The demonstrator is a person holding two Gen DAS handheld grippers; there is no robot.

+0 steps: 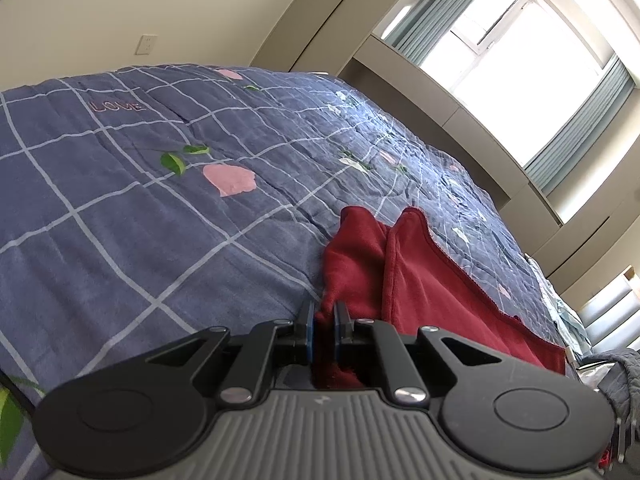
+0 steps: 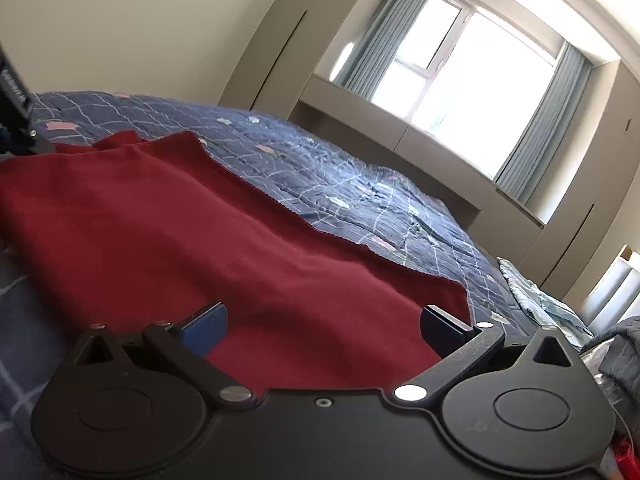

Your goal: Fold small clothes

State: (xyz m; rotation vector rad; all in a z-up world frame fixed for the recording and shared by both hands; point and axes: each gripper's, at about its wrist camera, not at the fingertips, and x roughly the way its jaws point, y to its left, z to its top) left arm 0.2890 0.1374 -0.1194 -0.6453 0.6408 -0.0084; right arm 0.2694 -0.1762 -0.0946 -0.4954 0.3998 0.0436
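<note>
A dark red fleece garment (image 2: 200,216) lies spread on the blue checked quilt (image 2: 352,184). In the left wrist view its near corner (image 1: 420,280) is bunched up, and my left gripper (image 1: 324,320) is shut on that corner, red cloth pinched between the blue pads. In the right wrist view my right gripper (image 2: 324,320) stands open low over the garment's near edge, its fingers (image 2: 208,324) wide apart with cloth beneath them and nothing pinched. A dark part of the left gripper (image 2: 16,120) shows at the far left edge by the garment's other end.
The quilt (image 1: 140,220) covers a wide bed that stretches toward a window (image 2: 460,80) with grey-blue curtains. Crumpled light blue bedding (image 2: 536,300) and a grey cloth (image 2: 616,344) lie at the right edge of the bed. Beige walls stand behind.
</note>
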